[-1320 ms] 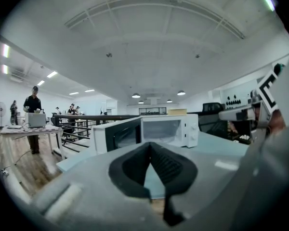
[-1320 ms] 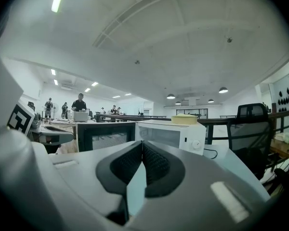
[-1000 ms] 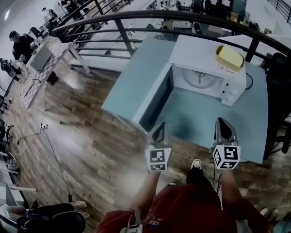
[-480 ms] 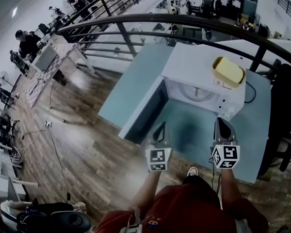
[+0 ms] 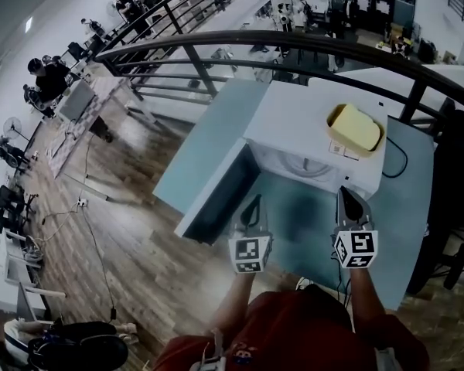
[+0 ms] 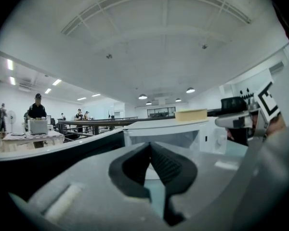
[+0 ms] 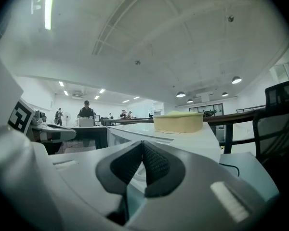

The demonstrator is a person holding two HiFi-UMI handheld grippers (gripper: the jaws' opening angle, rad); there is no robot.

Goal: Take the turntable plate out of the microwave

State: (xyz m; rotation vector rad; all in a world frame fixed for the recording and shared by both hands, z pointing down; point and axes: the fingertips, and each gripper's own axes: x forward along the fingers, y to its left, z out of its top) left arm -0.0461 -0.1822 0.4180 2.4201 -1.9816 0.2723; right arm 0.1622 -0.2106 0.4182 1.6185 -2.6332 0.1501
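Head view: left gripper and right gripper, jaws closed and empty, stand at lower centre before the open microwave. The turntable plate lies inside it, just above them. This looks like the approach step. Next the jaws must open and reach in.

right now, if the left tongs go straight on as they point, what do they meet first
Likely the open microwave: the shut left tongs aim into its mouth, just right of the door. What inside comes first is unclear.

Microwave casing smooth; floor wood planks w/ sheen; tabletop matt; railing metal.
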